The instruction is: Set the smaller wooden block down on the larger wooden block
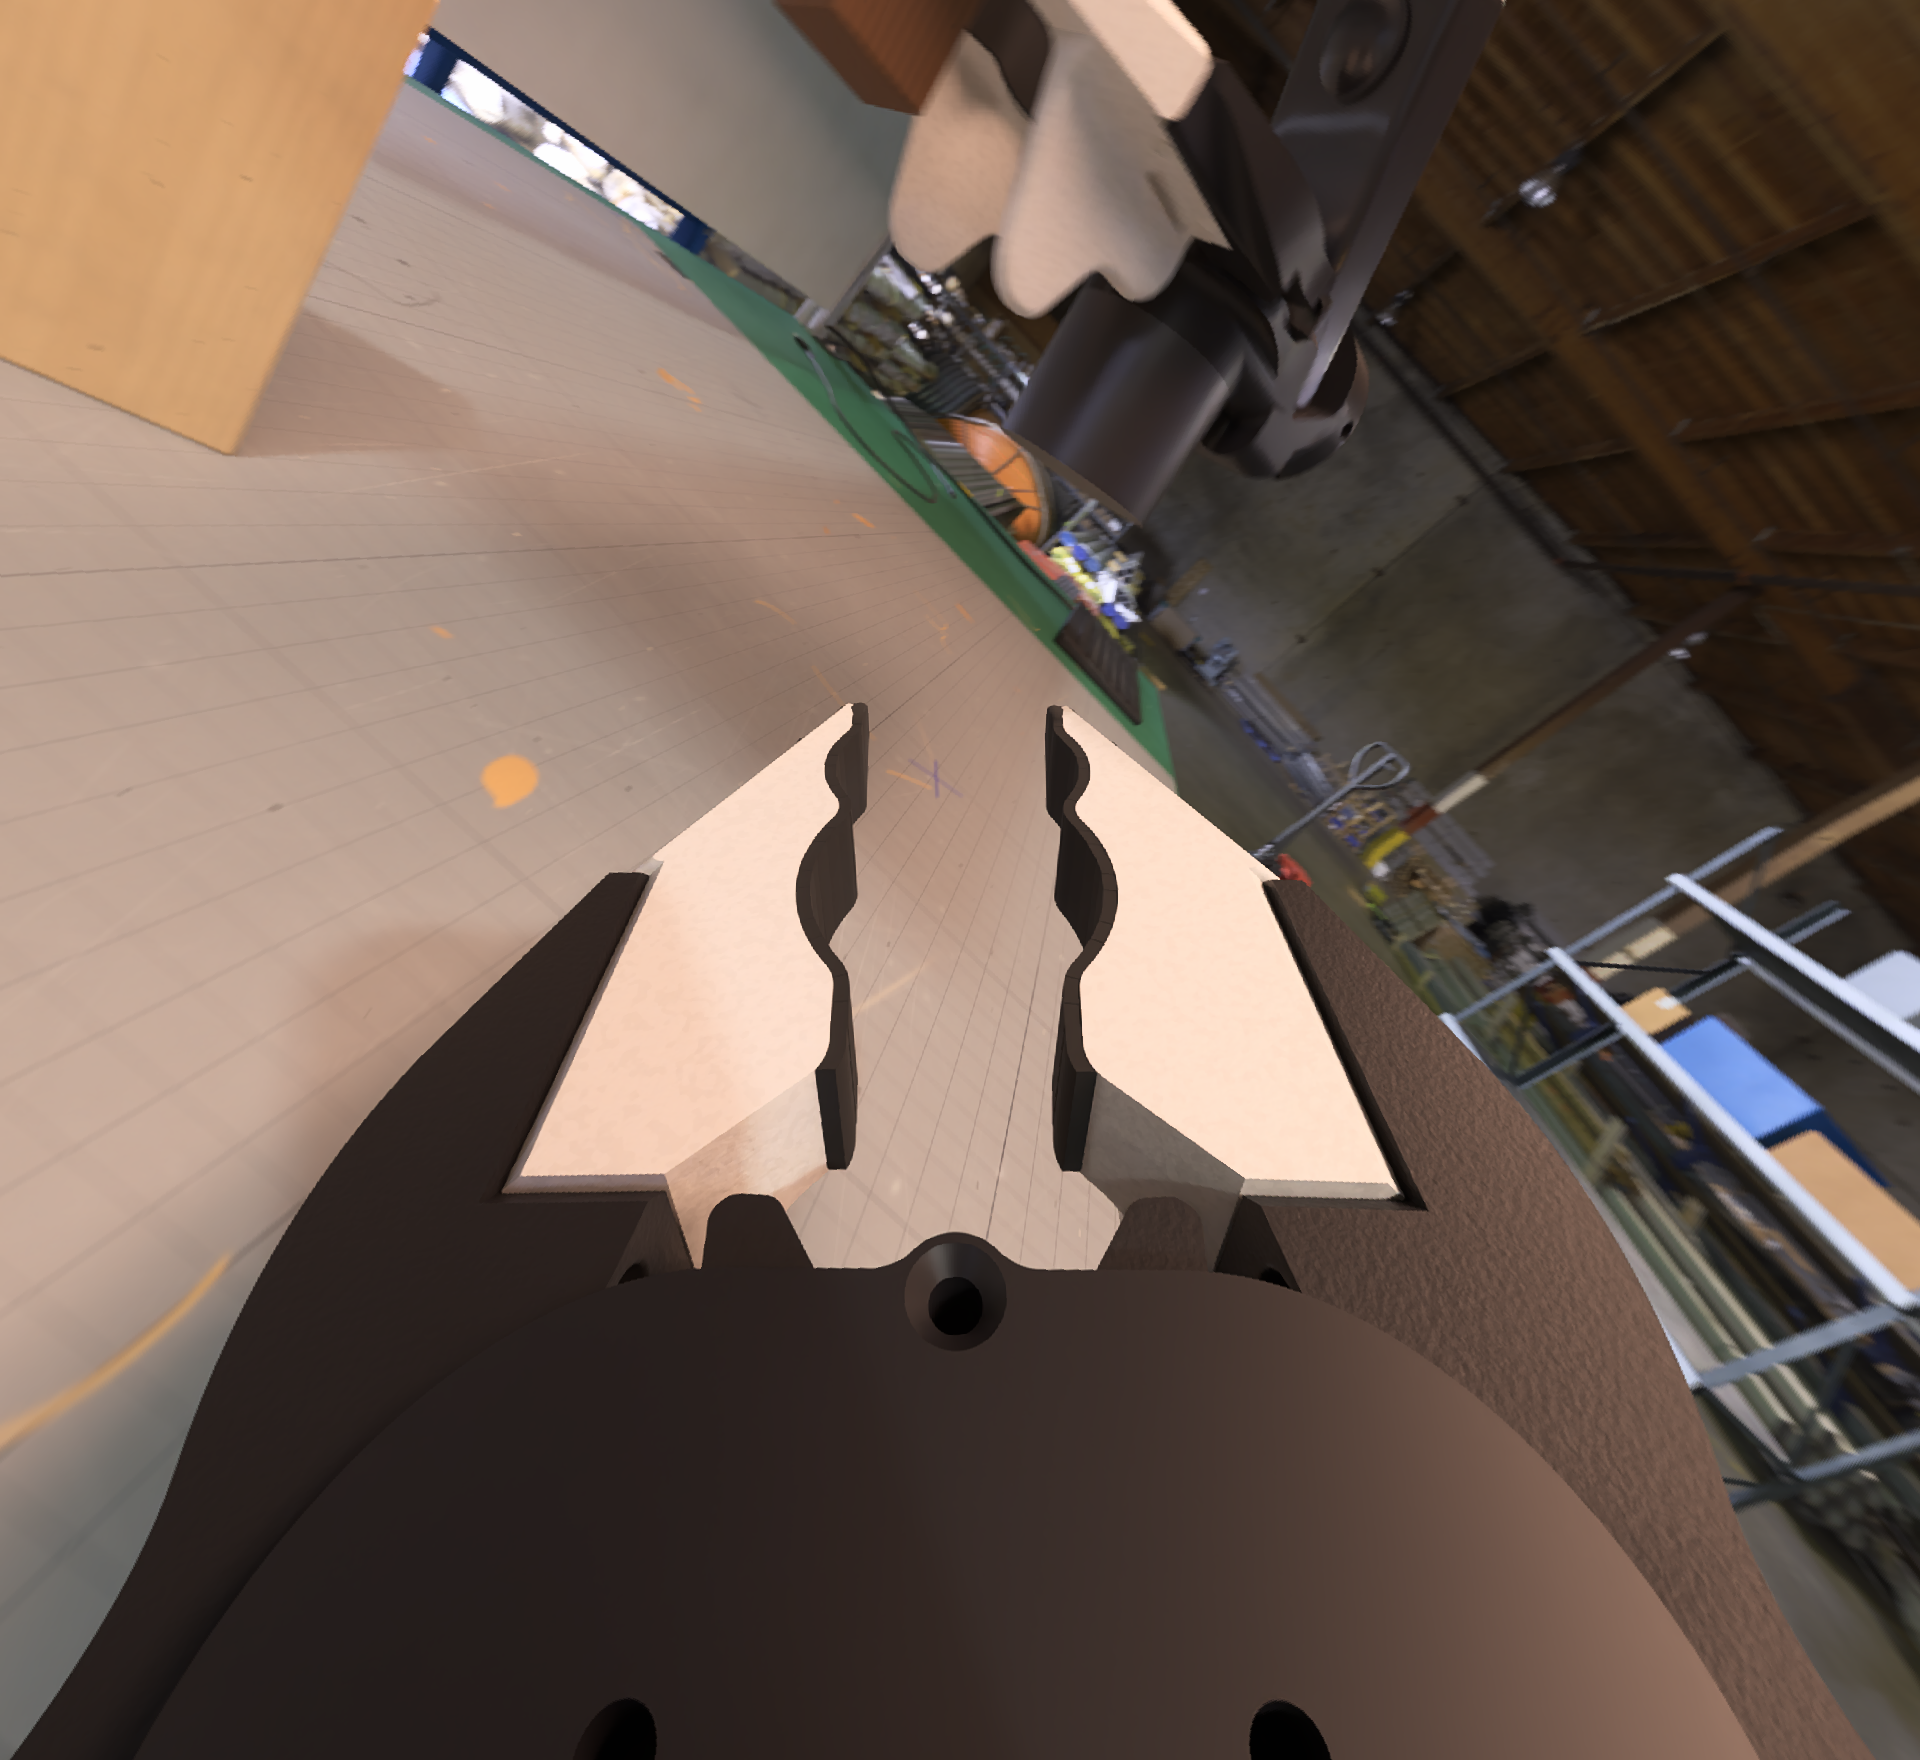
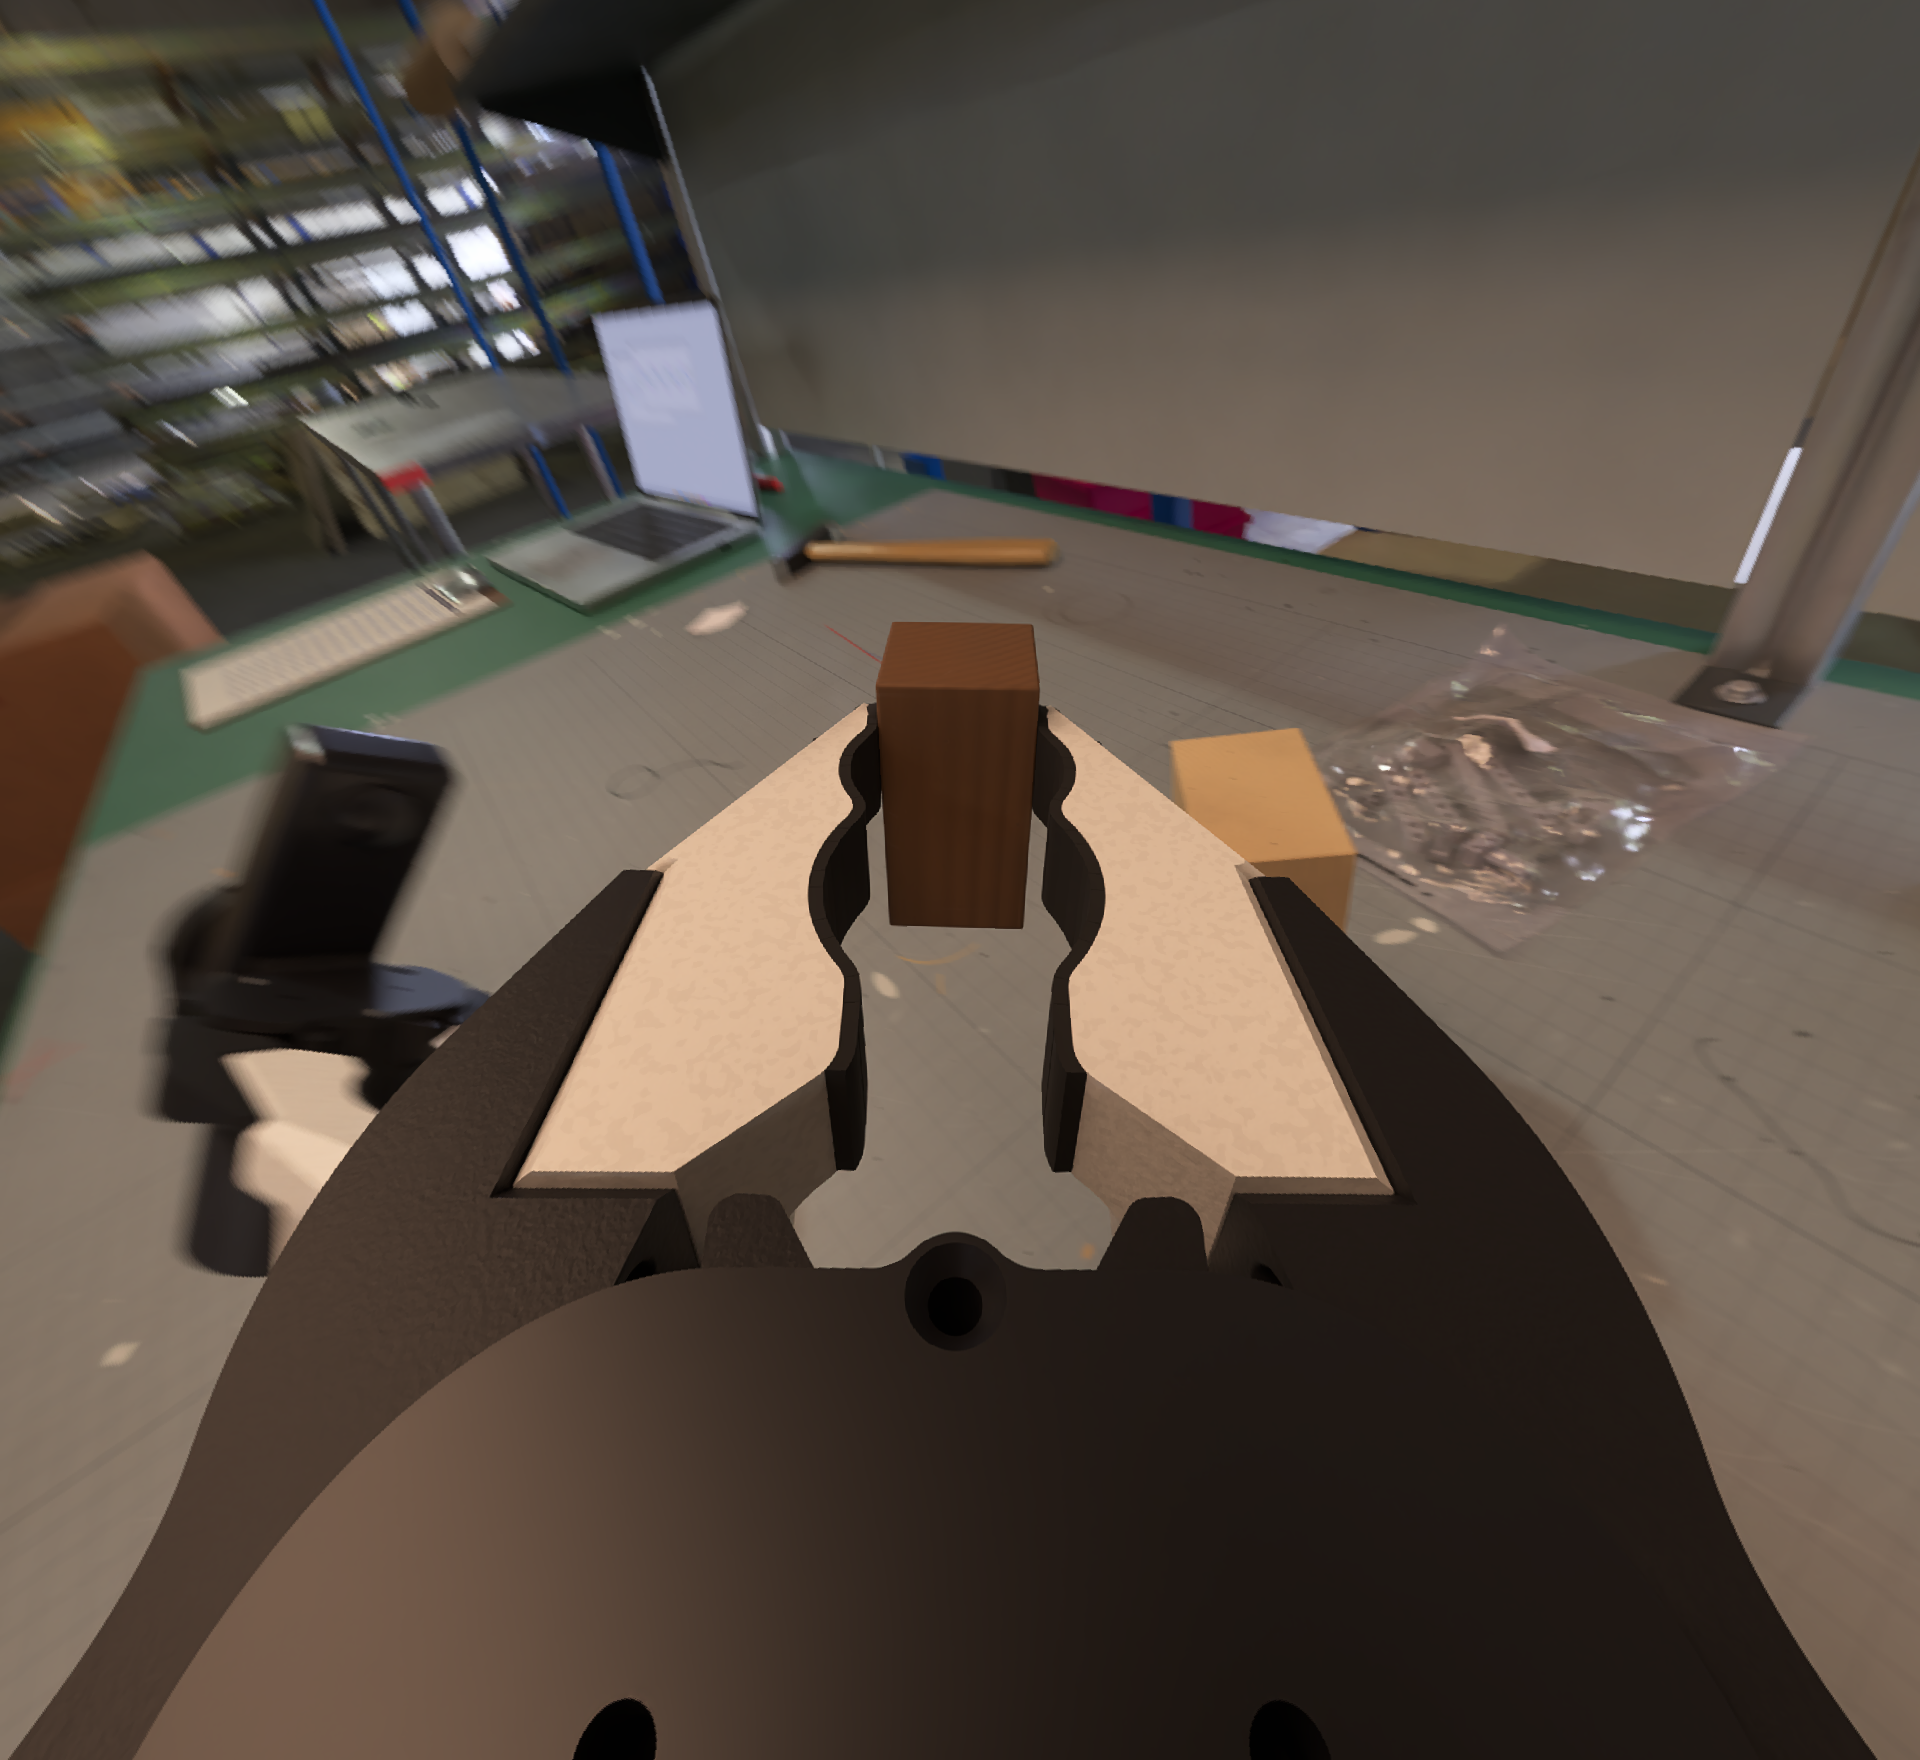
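The right tongs (image 2: 956,723) were clamped on the small dark block (image 2: 956,775), held upright above the table (image 2: 1558,1139). The larger pale block (image 2: 1262,811) sat just right of and below it (so the right side was nearer), while the left tongs (image 1: 951,723) hung apart, empty.

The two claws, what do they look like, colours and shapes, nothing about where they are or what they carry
Both look alike. The left claw has a dark brown, finely textured body with a rounded back, a small round hole at the centre and two larger holes near the bottom edge. Its two fingers are pale beige wedges tapering to points, with dark wavy inner edges. The right claw matches. No cables or markings show.
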Available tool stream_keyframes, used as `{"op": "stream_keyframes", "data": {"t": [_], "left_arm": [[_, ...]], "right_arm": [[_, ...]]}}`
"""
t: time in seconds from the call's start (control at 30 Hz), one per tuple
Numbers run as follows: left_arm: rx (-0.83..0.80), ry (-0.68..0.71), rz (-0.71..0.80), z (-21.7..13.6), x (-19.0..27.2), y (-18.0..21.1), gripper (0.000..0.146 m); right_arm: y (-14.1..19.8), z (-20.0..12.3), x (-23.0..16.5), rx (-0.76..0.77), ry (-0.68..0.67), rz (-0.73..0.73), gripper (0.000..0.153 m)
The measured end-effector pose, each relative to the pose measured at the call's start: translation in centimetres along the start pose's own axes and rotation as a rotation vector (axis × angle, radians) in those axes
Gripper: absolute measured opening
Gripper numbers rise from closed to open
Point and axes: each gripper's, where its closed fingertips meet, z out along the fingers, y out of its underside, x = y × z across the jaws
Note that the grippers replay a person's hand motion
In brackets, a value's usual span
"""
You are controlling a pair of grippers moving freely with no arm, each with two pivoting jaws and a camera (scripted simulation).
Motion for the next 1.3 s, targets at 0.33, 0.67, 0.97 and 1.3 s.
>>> {"op": "stream_keyframes", "data": {"t": [0.33, 0.67, 0.97, 1.3], "left_arm": [[0.019, -0.203, 0.286, -6.0, 1.2, -0.7, 0.031], [-0.080, -0.244, 0.445, -5.8, 0.6, 0.5, 0.031], [-0.081, -0.304, 0.426, -6.1, -0.6, 0.2, 0.030], [-0.014, -0.371, 0.317, -7.8, -2.8, -1.4, 0.029]], "right_arm": [[0.8, 5.4, 5.0, 0.094, 0.076, -0.084, 0.028], [2.6, 7.6, 7.6, 0.159, 0.100, -0.142, 0.028], [2.4, 7.7, 8.3, 0.059, 0.081, -0.113, 0.028], [1.2, 6.1, 7.6, 0.115, 0.071, -0.086, 0.036]]}}
